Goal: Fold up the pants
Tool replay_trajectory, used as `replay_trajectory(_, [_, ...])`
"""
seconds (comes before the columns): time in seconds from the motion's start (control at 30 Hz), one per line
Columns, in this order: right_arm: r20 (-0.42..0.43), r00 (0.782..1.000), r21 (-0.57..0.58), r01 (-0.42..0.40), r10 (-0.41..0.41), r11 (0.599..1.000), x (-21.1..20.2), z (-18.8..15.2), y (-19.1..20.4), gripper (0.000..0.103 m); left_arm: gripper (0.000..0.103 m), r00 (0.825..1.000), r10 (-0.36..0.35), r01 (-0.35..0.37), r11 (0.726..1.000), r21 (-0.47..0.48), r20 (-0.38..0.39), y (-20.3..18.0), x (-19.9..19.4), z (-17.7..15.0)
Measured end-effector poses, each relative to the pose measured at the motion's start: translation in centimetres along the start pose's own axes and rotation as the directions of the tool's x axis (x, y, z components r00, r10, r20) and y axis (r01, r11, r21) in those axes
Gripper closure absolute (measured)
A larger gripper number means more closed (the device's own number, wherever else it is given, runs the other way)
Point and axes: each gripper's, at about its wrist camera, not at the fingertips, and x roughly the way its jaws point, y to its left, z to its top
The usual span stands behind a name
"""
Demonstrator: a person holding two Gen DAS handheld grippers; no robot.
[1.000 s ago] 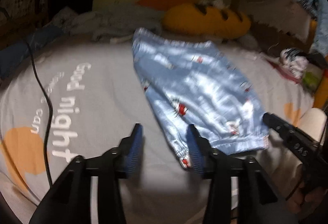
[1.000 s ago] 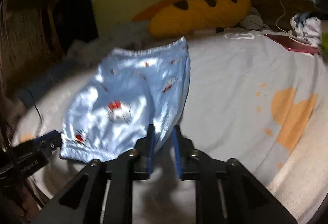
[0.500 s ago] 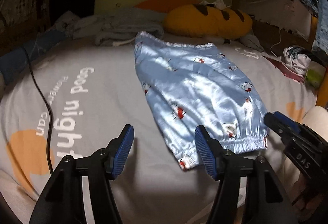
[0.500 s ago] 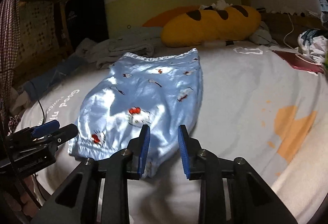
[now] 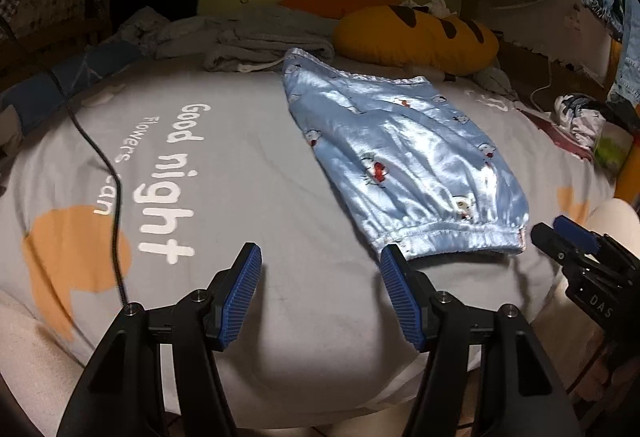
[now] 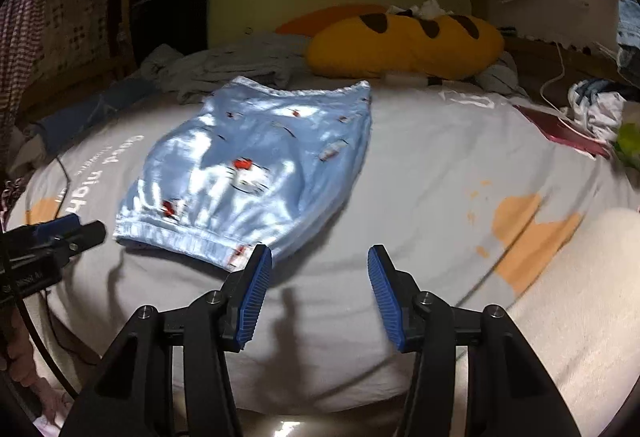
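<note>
Left gripper open, pants just ahead-right

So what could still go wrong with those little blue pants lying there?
The pants are shiny satin, so the folded layers might slide apart if nudged. Both grippers, left and right, sit open close to the elastic hem, so a careless move could snag it. A black cable trails across the bedsheet near the left gripper and could catch.

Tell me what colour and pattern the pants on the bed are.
Light blue pants with small cartoon prints, clearest in the left wrist view.
</note>
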Motion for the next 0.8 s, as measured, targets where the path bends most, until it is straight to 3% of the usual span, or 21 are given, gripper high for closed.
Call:
replay_trajectory(0.17, [0.055, 0.995, -0.039, -0.079, 0.081, 0.996, 0.0, 2.5, 1.7, 0.052, 0.046, 0.997, 0.02, -0.015, 0.998, 0.061, -0.08, -1.4, 1.7, -0.6])
replay_trajectory(0.3, [0.035, 0.983, -0.01, -0.18, 0.18, 0.984, 1.2, 4.3, 2.9, 0.071, 0.059, 0.996, 0.025, -0.017, 0.995, 0.096, -0.084, -2.0, 2.0, -0.7])
replay_trajectory(0.37, [0.011, 0.981, -0.009, -0.194, 0.194, 0.981, 2.0, 4.4, 3.4, 0.076, 0.064, 0.996, -0.007, 0.015, 0.995, 0.1, -0.085, -2.2, 1.9, -0.8])
replay_trajectory(0.47, [0.011, 0.983, -0.02, -0.185, 0.185, 0.983, 1.9, 3.6, 3.4, 0.076, 0.064, 0.988, -0.129, 0.135, 0.989, 0.058, -0.088, -2.0, 1.9, -0.6])
replay_trajectory(0.53, [0.032, 0.981, -0.021, -0.19, 0.191, 0.982, 0.9, 2.8, 2.9, 0.076, 0.064, 0.981, -0.174, 0.178, 0.983, 0.037, -0.088, -2.1, 2.0, -0.3])
replay_trajectory(0.67, [0.049, 0.996, -0.081, -0.076, 0.081, 0.994, -0.4, 1.0, 2.3, 0.075, 0.067, 0.987, -0.127, 0.133, 0.989, 0.068, -0.095, -3.0, 2.9, 0.0])
replay_trajectory(0.8, [0.031, 0.999, -0.075, -0.034, 0.036, 0.997, -0.1, 0.3, 1.4, 0.075, 0.069, 0.995, -0.095, 0.097, 0.988, 0.118, -0.028, -3.9, 1.3, 0.0])
